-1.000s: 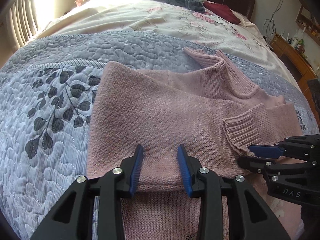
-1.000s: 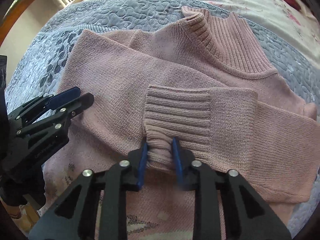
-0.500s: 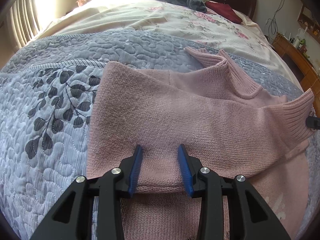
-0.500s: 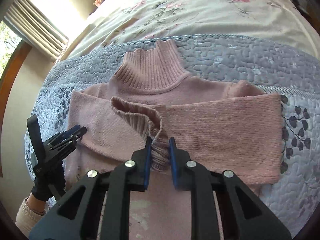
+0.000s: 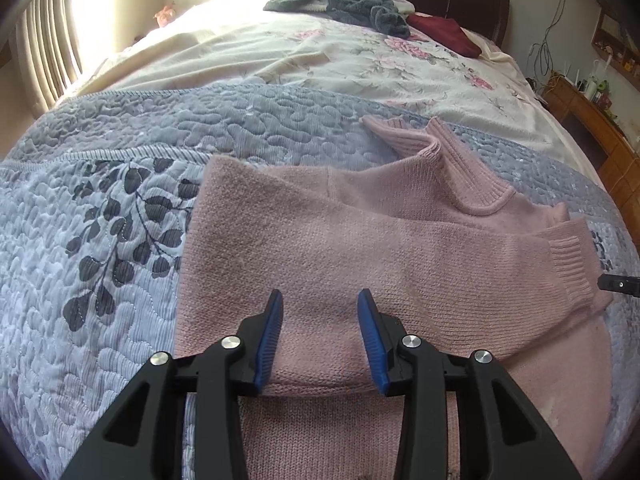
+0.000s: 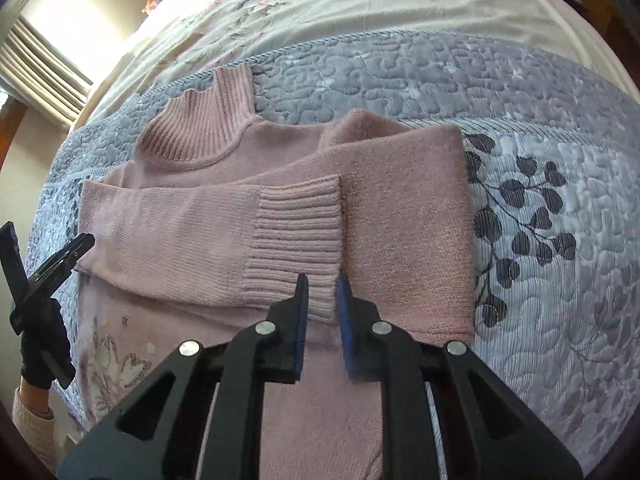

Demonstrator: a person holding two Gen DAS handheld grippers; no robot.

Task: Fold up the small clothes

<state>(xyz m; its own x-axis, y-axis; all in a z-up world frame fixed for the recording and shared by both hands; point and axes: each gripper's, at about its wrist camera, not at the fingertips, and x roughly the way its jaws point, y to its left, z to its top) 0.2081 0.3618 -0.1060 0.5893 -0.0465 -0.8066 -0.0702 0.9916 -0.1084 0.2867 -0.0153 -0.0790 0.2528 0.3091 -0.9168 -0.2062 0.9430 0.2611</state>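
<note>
Counted: one pink turtleneck sweater [image 5: 360, 248], one grey quilted bedspread [image 5: 120, 240], two grippers, one dark red garment [image 5: 444, 32].

Pink knit sweater [image 5: 360, 248] lay flat on the bed, ribbed turtleneck collar [image 6: 200, 128] pointing toward the headboard. Both sleeves were folded across the chest; one ribbed cuff [image 6: 296, 236] lay on top.
</note>
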